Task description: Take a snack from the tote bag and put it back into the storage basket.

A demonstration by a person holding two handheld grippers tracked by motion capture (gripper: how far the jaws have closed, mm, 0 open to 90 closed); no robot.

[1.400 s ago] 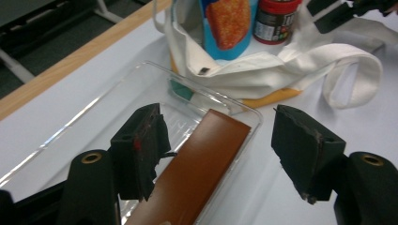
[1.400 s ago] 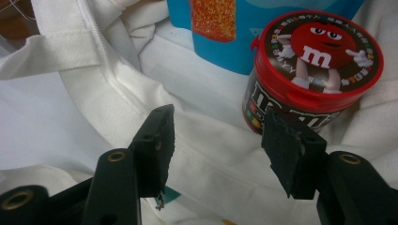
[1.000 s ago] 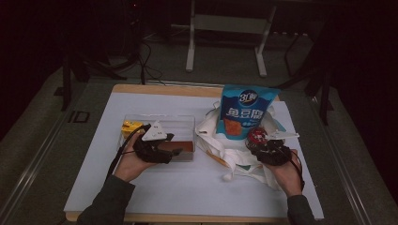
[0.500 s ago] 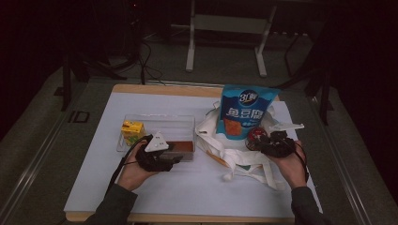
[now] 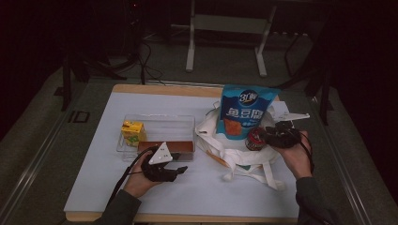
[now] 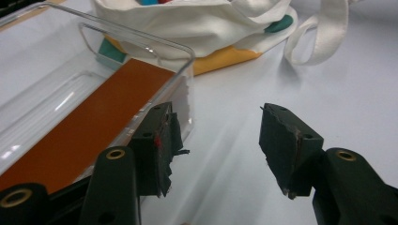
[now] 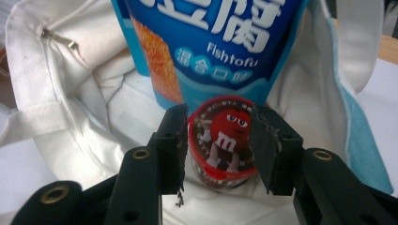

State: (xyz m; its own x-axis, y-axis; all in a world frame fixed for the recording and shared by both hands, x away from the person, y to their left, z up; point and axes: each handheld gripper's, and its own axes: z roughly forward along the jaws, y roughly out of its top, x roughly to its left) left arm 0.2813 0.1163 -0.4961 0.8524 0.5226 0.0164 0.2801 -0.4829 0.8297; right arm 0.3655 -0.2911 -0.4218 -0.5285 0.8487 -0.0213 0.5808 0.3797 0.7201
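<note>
Lowered beside the clear plastic bin (image 5: 157,127), the left claw (image 6: 216,140) gapes empty over the table (image 5: 94,187). Canvas tote bag (image 5: 234,150) holds a glossy blue fish-tofu pouch (image 5: 246,115) — the right claw (image 7: 216,140), jaws just widening, brackets the round red M&M's tub (image 7: 221,140).

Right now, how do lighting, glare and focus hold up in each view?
High view: dim, the surroundings nearly black, the white table moderately lit. Left gripper view: bright, glare streaks on the clear plastic box, near black tool fingers a little soft. Right gripper view: well lit, print sharp on the blue snack bag and the red candy jar.
</note>
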